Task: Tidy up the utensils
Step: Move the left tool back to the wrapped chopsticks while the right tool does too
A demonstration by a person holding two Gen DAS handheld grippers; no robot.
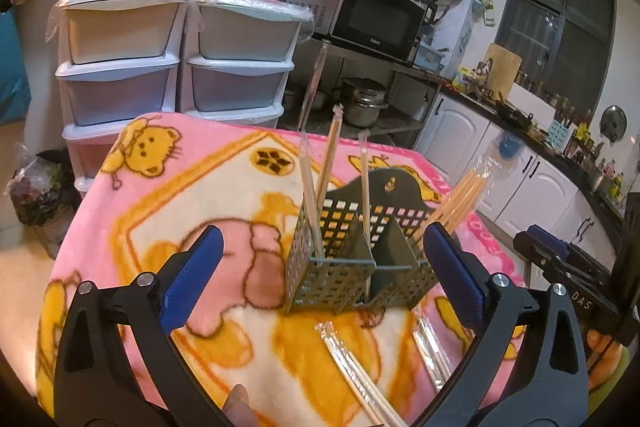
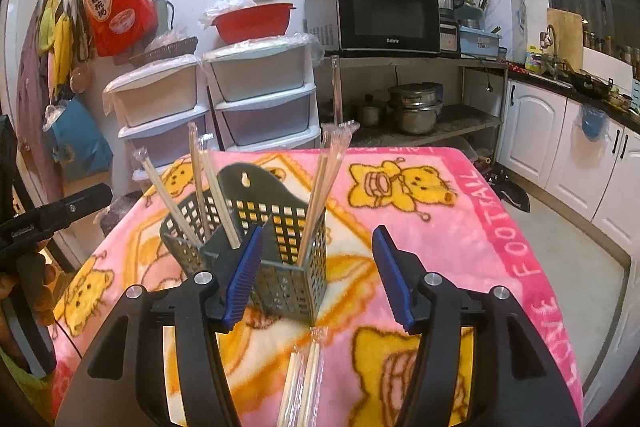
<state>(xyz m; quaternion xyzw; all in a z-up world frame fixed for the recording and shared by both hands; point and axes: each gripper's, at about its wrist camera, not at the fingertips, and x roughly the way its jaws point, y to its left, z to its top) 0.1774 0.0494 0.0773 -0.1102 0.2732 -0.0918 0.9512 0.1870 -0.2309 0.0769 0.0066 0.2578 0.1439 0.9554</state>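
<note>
1. The left gripper (image 1: 320,275) and the right gripper (image 2: 316,275) both stood spread and held nothing
2. Wrapped chopsticks (image 2: 304,379) lay loose on the pink blanket (image 2: 460,227), just before the perforated caddy (image 2: 280,247) — others already stood inside it
3. They looked light, stiff and slippery in film — best pinched mid-length

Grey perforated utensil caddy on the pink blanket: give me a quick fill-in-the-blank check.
1. The grey perforated plastic caddy stands on a ____ cartoon-bear blanket.
2. The plastic-wrapped wooden chopsticks in it stand ____.
3. Both the left gripper and right gripper are ____.

Missing: pink; upright; open
</note>
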